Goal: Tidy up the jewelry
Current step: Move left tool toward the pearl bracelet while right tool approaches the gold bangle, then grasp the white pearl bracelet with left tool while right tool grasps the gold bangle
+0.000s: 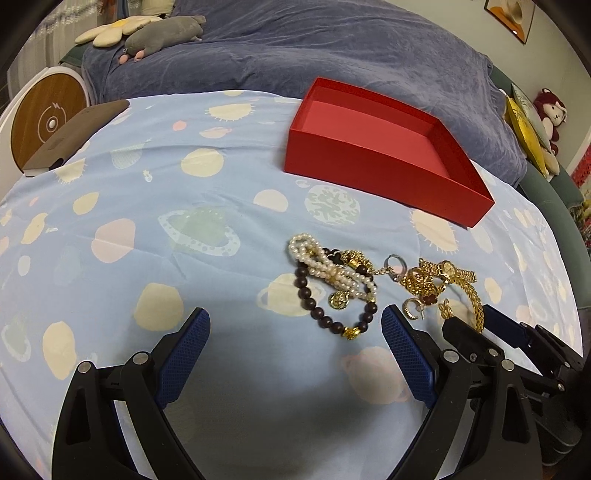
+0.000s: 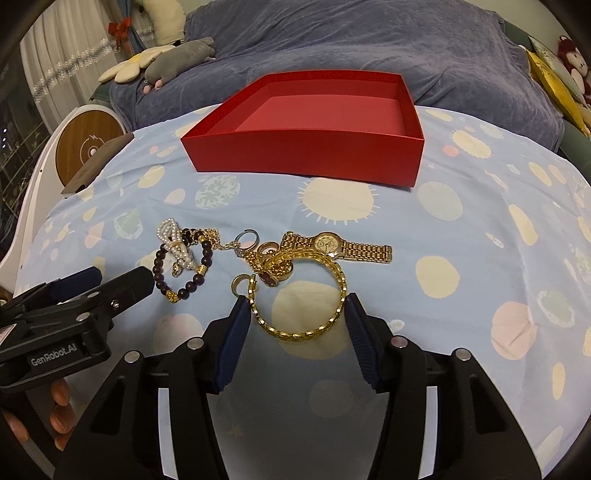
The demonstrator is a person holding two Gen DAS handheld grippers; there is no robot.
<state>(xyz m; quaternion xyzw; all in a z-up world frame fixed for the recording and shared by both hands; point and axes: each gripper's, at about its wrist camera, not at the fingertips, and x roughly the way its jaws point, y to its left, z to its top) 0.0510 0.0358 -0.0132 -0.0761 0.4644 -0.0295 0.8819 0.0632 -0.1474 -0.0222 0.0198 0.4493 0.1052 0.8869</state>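
A heap of jewelry lies on the blue planet-print cloth: a dark bead bracelet (image 1: 314, 306) (image 2: 184, 273), a pearl strand (image 1: 325, 266) (image 2: 177, 247), a gold watch (image 2: 332, 243) (image 1: 448, 269) and a gold chain bracelet (image 2: 299, 295) (image 1: 476, 302). An empty red box (image 1: 384, 155) (image 2: 306, 147) stands behind them. My left gripper (image 1: 295, 325) is open, just short of the bead bracelet. My right gripper (image 2: 297, 314) is open, with its fingers on either side of the gold chain bracelet, not closed on it.
A brown flat case (image 1: 74, 133) and a round wooden-faced device (image 1: 44, 118) sit at the far left. A blue blanket with plush toys (image 1: 166, 33) lies behind the box. A monkey plush (image 1: 550, 110) sits at the right.
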